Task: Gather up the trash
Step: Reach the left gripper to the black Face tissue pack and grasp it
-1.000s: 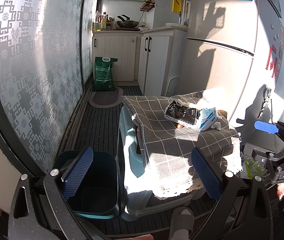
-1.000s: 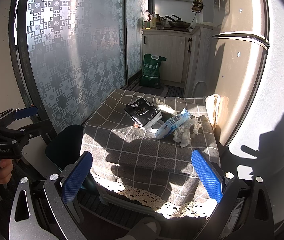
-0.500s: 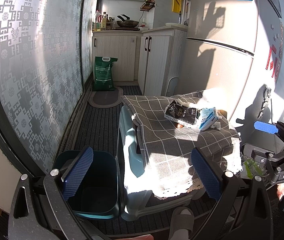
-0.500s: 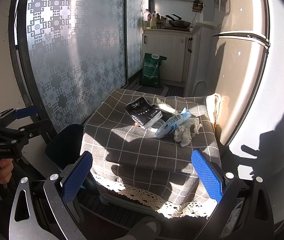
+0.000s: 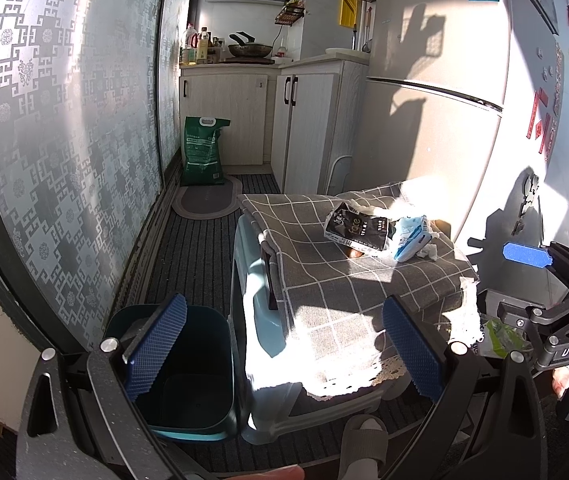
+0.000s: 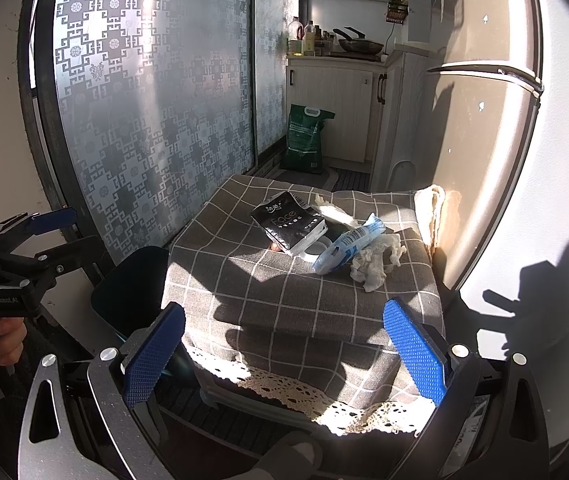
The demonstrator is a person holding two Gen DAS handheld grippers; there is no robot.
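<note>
At far left we find the bin [image 5: 188, 376], dark teal and open-topped, on the floor touching the stool's [image 5: 260, 320] left side. Our left gripper [image 5: 282, 350] hangs above the bin and the stool's near edge, jaws wide, holding nothing. The stool carries a grey checked cloth [image 6: 244, 280] with a lace hem. The trash lies on the far right part of the cloth: a black packet [image 6: 290, 224], a blue-white wrapper [image 6: 346, 246] just right of it, and a crumpled tissue [image 6: 376, 262] touching the wrapper's right side. A white strip [image 6: 334, 210] lies behind the packet. Our right gripper [image 6: 284, 354] hangs at the cloth's near edge, well short of the trash, jaws wide and empty. The fridge [image 6: 484, 140] stands just right of the stool.
</note>
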